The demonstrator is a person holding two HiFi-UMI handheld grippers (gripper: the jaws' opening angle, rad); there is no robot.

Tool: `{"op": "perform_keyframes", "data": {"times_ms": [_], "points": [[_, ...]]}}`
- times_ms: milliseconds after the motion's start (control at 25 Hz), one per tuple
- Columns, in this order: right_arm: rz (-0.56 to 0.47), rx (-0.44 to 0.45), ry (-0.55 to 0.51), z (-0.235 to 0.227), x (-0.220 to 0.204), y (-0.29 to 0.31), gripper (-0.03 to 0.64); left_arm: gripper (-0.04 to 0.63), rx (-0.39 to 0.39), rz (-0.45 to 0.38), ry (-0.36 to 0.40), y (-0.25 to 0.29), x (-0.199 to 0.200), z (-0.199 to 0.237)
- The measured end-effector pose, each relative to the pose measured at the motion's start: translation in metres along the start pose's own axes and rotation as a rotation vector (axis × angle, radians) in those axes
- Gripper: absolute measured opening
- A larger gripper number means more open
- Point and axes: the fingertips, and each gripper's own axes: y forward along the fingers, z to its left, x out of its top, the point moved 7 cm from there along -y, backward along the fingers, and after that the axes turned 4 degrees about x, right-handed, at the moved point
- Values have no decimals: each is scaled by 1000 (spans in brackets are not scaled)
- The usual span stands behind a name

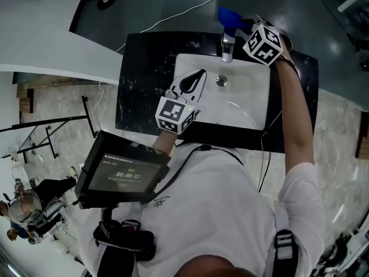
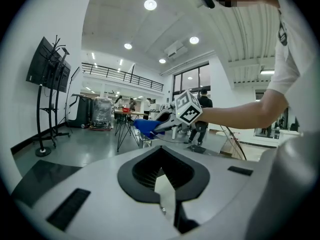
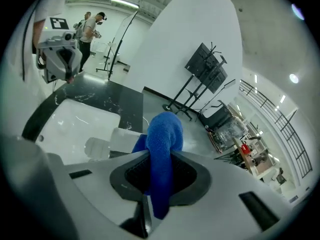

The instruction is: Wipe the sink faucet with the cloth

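Note:
A white sink basin [image 1: 248, 91] is set in a black marble counter [image 1: 141, 79]. The chrome faucet [image 1: 228, 46] stands at the basin's far rim. My right gripper [image 1: 241, 23] is shut on a blue cloth [image 1: 229, 16], which hangs just above and behind the faucet's top. In the right gripper view the cloth [image 3: 162, 134] bulges out of the jaws, with the faucet [image 3: 107, 144] blurred just below it. My left gripper [image 1: 196, 79] hovers over the basin's left side, jaw tips together and nothing in them. From the left gripper view the right gripper [image 2: 165, 124] and cloth [image 2: 146, 127] show ahead.
The drain [image 1: 221, 80] sits in the basin's middle. A dark screen [image 1: 124, 175] hangs at the person's chest. A white cable [image 1: 190, 7] runs across the grey floor beyond the counter. A screen stand [image 3: 202, 71] is further off.

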Motion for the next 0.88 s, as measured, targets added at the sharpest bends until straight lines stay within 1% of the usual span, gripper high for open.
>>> {"op": "perform_keyframes", "data": {"times_ms": [160, 280, 480, 600, 760, 880], "points": [[-73, 133, 16, 19, 8, -15, 72, 2, -17, 2, 1, 1, 0, -4], [-102, 209, 46, 35, 9, -22, 72, 2, -29, 2, 1, 3, 1, -6], [-166, 273, 80, 62, 14, -37, 72, 2, -40, 2, 4, 6, 2, -8], [-205, 312, 118, 81, 13, -44, 72, 2, -41, 6, 1, 6, 2, -10], [-232, 395, 180, 107, 7, -45, 72, 2, -38, 8, -1, 4, 0, -9], [-228, 420, 231, 114, 3, -39, 72, 2, -36, 12, -3, 3, -2, -9]]}}
